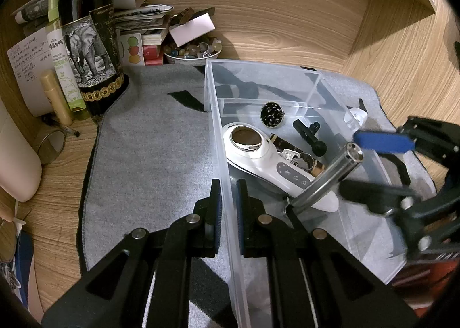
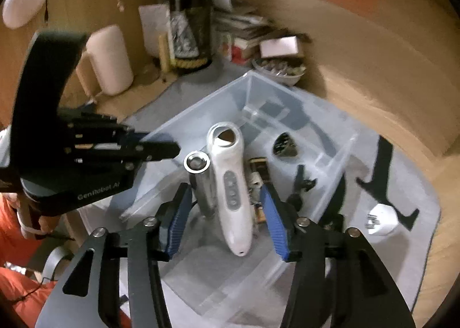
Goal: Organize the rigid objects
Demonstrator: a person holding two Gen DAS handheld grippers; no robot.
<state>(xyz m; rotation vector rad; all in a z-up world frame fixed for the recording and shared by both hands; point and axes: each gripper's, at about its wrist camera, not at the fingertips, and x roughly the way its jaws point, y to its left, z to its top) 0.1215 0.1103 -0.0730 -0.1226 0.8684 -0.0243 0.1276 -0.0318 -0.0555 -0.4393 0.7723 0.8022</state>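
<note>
Wood-grain desk (image 1: 287, 26) under a grey mat (image 1: 149, 155); left jaws pinch the clear bin's (image 1: 227, 184) wall, right jaws seemingly released.

Home desk nook w/ wine bottle (image 1: 86, 26), pebble bowl (image 1: 191, 53), stacked papers (image 1: 143, 17).

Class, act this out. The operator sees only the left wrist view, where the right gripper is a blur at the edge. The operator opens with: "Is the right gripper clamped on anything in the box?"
Observer: No. In the right wrist view the right gripper is open. Its blue pads stand on either side of the white device and the metal tube, not clamped on them.
Operator: What is the white thing behind the box's far wall?
Observer: A white plug with its prongs showing. It lies on the grey mat, outside the box.
</note>
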